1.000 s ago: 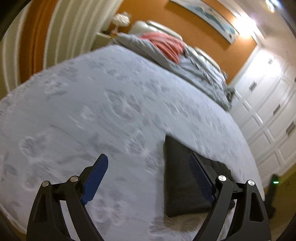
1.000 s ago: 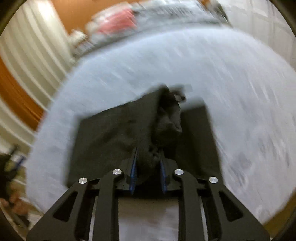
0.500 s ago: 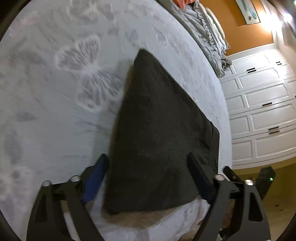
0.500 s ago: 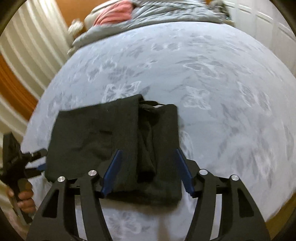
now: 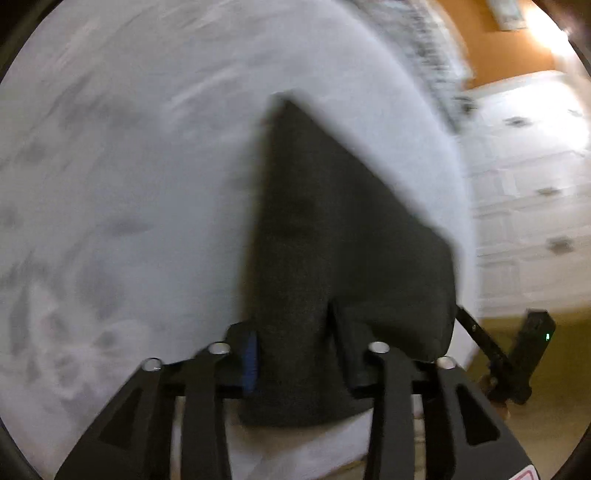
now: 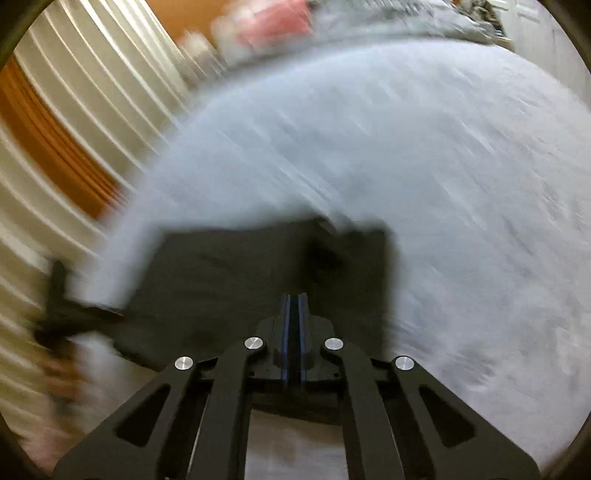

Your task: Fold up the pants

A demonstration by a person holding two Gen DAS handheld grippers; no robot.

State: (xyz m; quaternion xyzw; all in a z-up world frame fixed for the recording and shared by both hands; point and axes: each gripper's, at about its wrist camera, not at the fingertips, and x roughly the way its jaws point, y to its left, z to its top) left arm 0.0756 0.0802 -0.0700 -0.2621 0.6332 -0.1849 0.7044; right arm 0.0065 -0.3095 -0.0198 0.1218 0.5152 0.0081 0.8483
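Folded pants (image 5: 332, 240) lie on the bed (image 5: 129, 184) near its edge. Left tool (image 5: 295, 343) pinches the pants' near edge at 6 o'clock. Right tool (image 6: 294, 314), fingers pressed together, sits over the pants (image 6: 229, 280); grip on fabric unclear. Both views blurred.

The left hand-held gripper (image 5: 295, 347) is pinching the near edge of the dark folded pants (image 5: 332, 229) lying on the bed (image 5: 129, 166).

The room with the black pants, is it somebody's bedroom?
Most likely a bedroom. The pants lie on a big bed with a pale patterned cover, bunched bedding at its far end, and white cabinets beside it.
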